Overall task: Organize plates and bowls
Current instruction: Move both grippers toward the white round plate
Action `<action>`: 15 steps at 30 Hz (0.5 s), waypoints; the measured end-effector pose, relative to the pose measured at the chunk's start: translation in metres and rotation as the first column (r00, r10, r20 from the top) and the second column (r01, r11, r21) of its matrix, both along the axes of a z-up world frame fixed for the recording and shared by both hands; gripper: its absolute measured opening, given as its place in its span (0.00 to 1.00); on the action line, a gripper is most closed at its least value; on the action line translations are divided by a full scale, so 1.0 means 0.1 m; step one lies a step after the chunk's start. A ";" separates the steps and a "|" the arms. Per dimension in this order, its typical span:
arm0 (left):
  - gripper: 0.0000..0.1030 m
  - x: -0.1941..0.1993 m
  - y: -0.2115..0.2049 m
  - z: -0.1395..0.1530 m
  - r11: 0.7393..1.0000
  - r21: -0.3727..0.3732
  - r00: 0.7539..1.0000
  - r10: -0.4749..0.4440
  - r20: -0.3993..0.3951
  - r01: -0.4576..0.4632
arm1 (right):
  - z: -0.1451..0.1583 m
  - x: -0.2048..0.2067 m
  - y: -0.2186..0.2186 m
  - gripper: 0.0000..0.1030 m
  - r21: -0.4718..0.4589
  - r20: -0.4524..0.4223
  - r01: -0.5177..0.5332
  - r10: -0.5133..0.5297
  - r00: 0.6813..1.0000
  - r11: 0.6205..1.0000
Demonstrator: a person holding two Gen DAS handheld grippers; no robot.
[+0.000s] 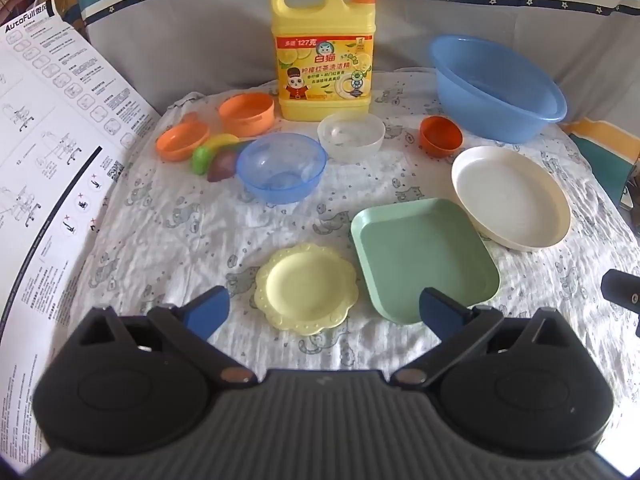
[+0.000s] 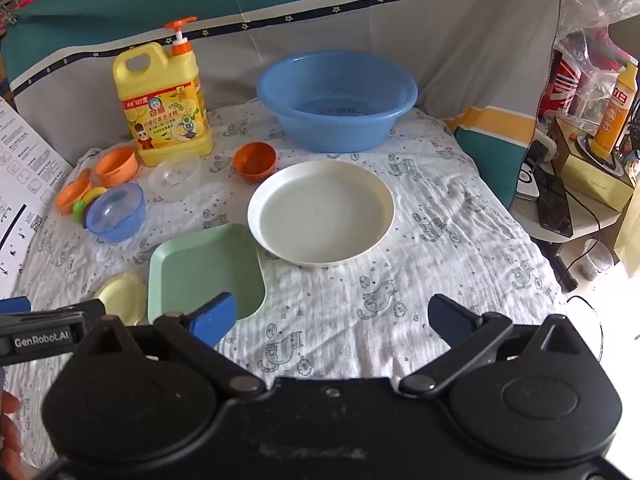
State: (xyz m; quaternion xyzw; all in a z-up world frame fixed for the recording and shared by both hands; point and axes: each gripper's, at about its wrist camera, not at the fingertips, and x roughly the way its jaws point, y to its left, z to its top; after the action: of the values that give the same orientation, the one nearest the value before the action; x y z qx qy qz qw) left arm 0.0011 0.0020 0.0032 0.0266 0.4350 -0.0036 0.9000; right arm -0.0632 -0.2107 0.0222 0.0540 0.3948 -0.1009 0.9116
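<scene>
On a cat-print cloth [image 1: 168, 224] lie a small yellow scalloped plate [image 1: 306, 288], a green square plate [image 1: 424, 258] and a round white plate [image 1: 510, 196]. Behind them stand a blue clear bowl [image 1: 282, 172], a colourless clear bowl [image 1: 351, 135], a dark orange bowl [image 1: 440, 135] and two light orange dishes [image 1: 247, 114] [image 1: 182, 141]. My left gripper [image 1: 324, 312] hangs open just in front of the yellow plate, holding nothing. My right gripper [image 2: 332, 316] is open over bare cloth, near the green plate [image 2: 204, 264] and white plate [image 2: 320, 212].
A big blue basin [image 1: 496, 88] and a yellow detergent jug [image 1: 324, 52] stand at the back. Toy fruit pieces [image 1: 216, 156] lie beside the blue bowl. A printed instruction sheet [image 1: 52, 152] borders the left; a cluttered side table [image 2: 580, 184] lies beyond the right edge.
</scene>
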 end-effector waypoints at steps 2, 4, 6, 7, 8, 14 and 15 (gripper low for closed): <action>1.00 0.00 0.00 0.00 1.000 0.000 1.000 0.001 0.000 -0.001 | 0.01 0.00 0.01 1.00 -0.001 0.000 0.000 0.000 1.000 1.000; 1.00 0.00 0.00 0.00 1.000 0.000 1.000 0.001 0.000 -0.001 | 0.01 0.00 0.00 1.00 -0.001 0.000 0.001 -0.001 1.000 1.000; 1.00 0.00 0.00 0.00 1.000 0.000 1.000 0.001 0.000 -0.001 | 0.01 0.00 0.00 1.00 0.000 -0.001 0.001 -0.001 1.000 1.000; 1.00 0.00 0.00 0.00 1.000 0.000 1.000 0.001 0.000 -0.001 | 0.01 0.00 0.00 1.00 0.000 -0.002 0.001 -0.001 1.000 1.000; 1.00 0.00 0.00 0.00 1.000 0.000 1.000 0.000 0.000 0.000 | 0.01 -0.01 0.00 1.00 0.000 -0.002 0.001 -0.001 1.000 1.000; 1.00 0.00 -0.01 0.02 1.000 0.002 1.000 -0.006 -0.003 0.006 | 0.01 0.00 0.00 1.00 0.001 -0.003 0.004 -0.004 1.000 1.000; 1.00 0.00 -0.01 0.02 1.000 0.003 1.000 -0.008 -0.004 0.008 | 0.00 0.00 -0.01 1.00 0.002 -0.004 0.005 -0.005 1.000 1.000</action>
State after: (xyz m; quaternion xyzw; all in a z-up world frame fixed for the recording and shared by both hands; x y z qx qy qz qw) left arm 0.0016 0.0005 0.0056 0.0295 0.4365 -0.0064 0.8992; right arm -0.0632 -0.2113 0.0226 0.0558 0.3963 -0.1031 0.9106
